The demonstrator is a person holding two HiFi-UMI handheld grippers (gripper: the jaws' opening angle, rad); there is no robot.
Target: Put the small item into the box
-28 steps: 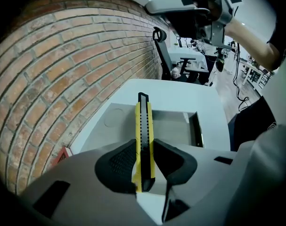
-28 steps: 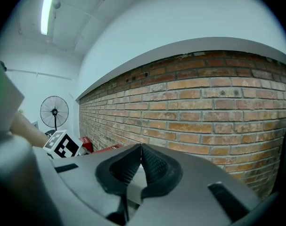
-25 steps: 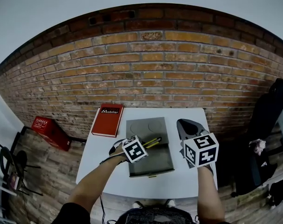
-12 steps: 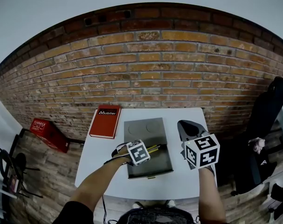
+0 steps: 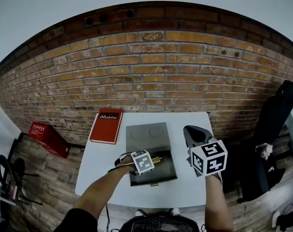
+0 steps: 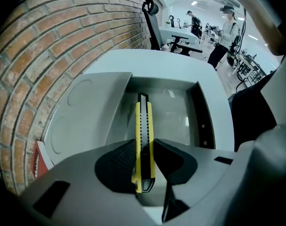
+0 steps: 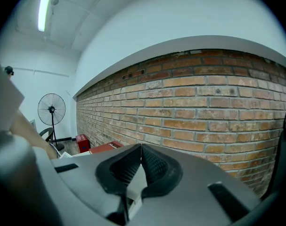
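**Head view.** At the centre of the frame we see the white table (image 5: 100, 178) carrying the grey box (image 5: 153, 182). The box is open, and its lid (image 5: 147, 135) lies flat just behind it. The left gripper (image 5: 150, 161) hangs over the box's left part, holding the yellow utility knife (image 5: 158, 159) above the tray. The right gripper (image 5: 193, 134) is raised at right centre, apart from the box. A red book (image 5: 106, 126) lies at the table's upper left.

**Left gripper view.** At lower centre, the jaws are clamped on the knife's handle (image 6: 143, 126). The knife's tip points into the box's hollow (image 6: 199, 121).

**Right gripper view.** The right gripper (image 7: 141, 149) has its jaw tips pressed together with nothing between them.

**Progress.** We judge the task nearly done: the knife has been picked up and brought to the box. What remains is lowering it and letting go.
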